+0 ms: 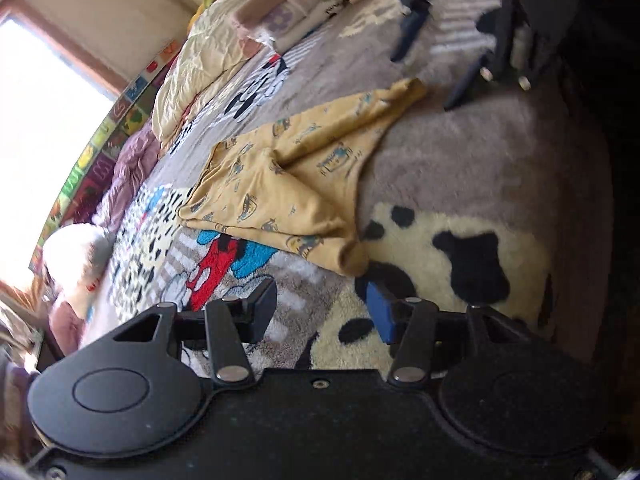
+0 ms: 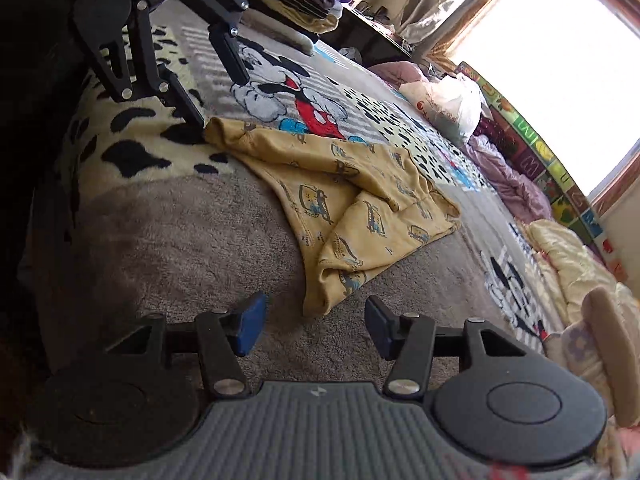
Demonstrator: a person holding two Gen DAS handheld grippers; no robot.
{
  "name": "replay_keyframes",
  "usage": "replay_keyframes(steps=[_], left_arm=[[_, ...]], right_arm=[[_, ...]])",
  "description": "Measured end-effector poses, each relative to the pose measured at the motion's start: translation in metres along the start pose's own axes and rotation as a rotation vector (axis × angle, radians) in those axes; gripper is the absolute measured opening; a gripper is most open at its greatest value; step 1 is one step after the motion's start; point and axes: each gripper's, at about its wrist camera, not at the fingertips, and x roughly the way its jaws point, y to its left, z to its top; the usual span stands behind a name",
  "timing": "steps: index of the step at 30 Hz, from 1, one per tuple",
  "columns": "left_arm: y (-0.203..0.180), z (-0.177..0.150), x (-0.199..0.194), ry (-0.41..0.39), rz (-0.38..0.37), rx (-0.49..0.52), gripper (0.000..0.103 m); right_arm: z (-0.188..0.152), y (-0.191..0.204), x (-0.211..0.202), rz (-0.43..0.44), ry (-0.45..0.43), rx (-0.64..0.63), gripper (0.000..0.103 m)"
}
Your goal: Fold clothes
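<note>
Yellow garment (image 2: 360, 200) lies crumpled, underside hidden; left gripper (image 1: 322, 308) and right gripper (image 2: 316, 324) spread wide, empty.

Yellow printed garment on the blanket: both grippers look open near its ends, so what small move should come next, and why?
Probably ease the left gripper forward and close on the nearest corner of the yellow garment. Its jaws stand open and empty just short of that corner, and the right gripper waits open at the other end.
</note>
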Motion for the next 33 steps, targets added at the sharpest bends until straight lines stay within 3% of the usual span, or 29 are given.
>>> replay_keyframes(steps=[5,6,9,11,13,17,18,19,20,25,33], left_arm=[[-0.017,-0.002,0.010,-0.065,0.117,0.164,0.050],[-0.018,-0.003,0.011,-0.081,0.135,0.190,0.050],[-0.021,-0.005,0.008,-0.110,0.195,0.261,0.050],[-0.023,-0.004,0.009,-0.126,0.230,0.285,0.049],[-0.025,-0.002,0.013,-0.138,0.238,0.303,0.039],[-0.021,0.003,0.015,-0.155,0.247,0.275,0.030],[-0.020,0.004,0.016,-0.158,0.249,0.267,0.021],[-0.019,0.005,0.016,-0.160,0.249,0.261,0.015],[-0.016,0.007,0.015,-0.160,0.242,0.248,0.013],[0.030,0.020,0.011,-0.152,0.156,-0.036,0.009],[0.140,0.045,0.028,-0.171,0.059,-0.433,0.008]], right_arm=[[0.002,0.048,0.000,-0.160,0.012,-0.276,0.054],[0.021,0.055,0.006,-0.182,0.003,-0.293,0.053],[0.018,0.059,0.008,-0.235,-0.008,-0.348,0.053],[0.012,0.066,0.002,-0.240,-0.017,-0.393,0.045],[0.008,0.070,-0.003,-0.242,-0.025,-0.428,0.041],[0.011,0.057,0.003,-0.247,-0.034,-0.419,0.040],[0.012,0.054,0.003,-0.231,-0.034,-0.413,0.039],[0.013,0.051,0.002,-0.216,-0.035,-0.406,0.030],[0.013,0.047,0.002,-0.200,-0.036,-0.400,0.012],[0.032,0.034,-0.003,-0.155,-0.057,-0.320,0.011],[0.091,-0.045,-0.001,-0.007,-0.022,-0.074,0.011]])
